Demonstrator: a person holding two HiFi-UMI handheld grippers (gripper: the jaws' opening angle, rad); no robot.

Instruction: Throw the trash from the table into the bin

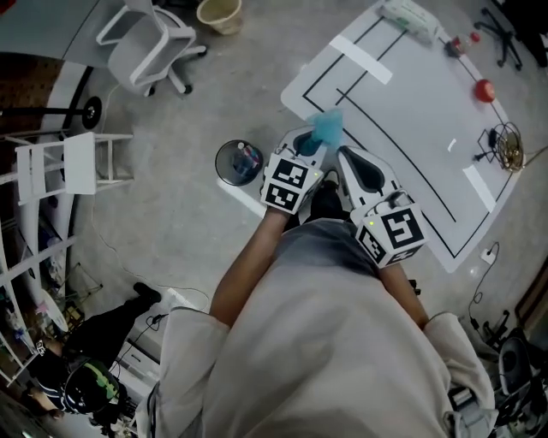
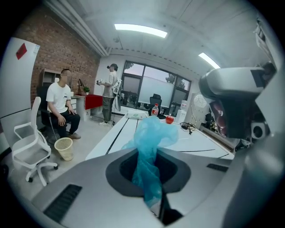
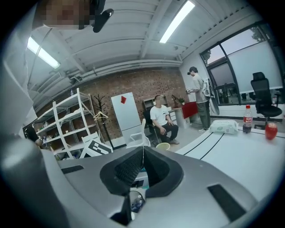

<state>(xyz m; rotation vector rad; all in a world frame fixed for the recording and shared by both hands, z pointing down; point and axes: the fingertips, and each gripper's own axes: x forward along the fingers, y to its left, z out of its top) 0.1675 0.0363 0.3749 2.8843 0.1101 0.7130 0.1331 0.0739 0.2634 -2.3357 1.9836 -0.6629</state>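
Observation:
A crumpled blue plastic bag point(image 1: 328, 127) sticks out of my left gripper point(image 1: 315, 147), which is shut on it. In the left gripper view the bag point(image 2: 153, 133) rises from between the jaws of that gripper point(image 2: 147, 156) and hides part of the white table point(image 2: 196, 144) behind it. Beside it my right gripper point(image 1: 345, 156) is shut with nothing in it; its jaws point(image 3: 143, 150) meet in a thin line. Both grippers hang over the floor by the table's near corner. The dark round bin point(image 1: 239, 162) stands on the floor just left of the left gripper, with some trash inside.
The white table point(image 1: 411, 111) with black lines carries a tissue pack point(image 1: 409, 17), a red-capped bottle point(image 1: 454, 44), a red round thing point(image 1: 485, 90) and a wire object point(image 1: 503, 145). A white chair point(image 1: 150, 43), a wicker basket point(image 1: 219, 14) and white shelving point(image 1: 60, 167) stand around; two people are beyond the table.

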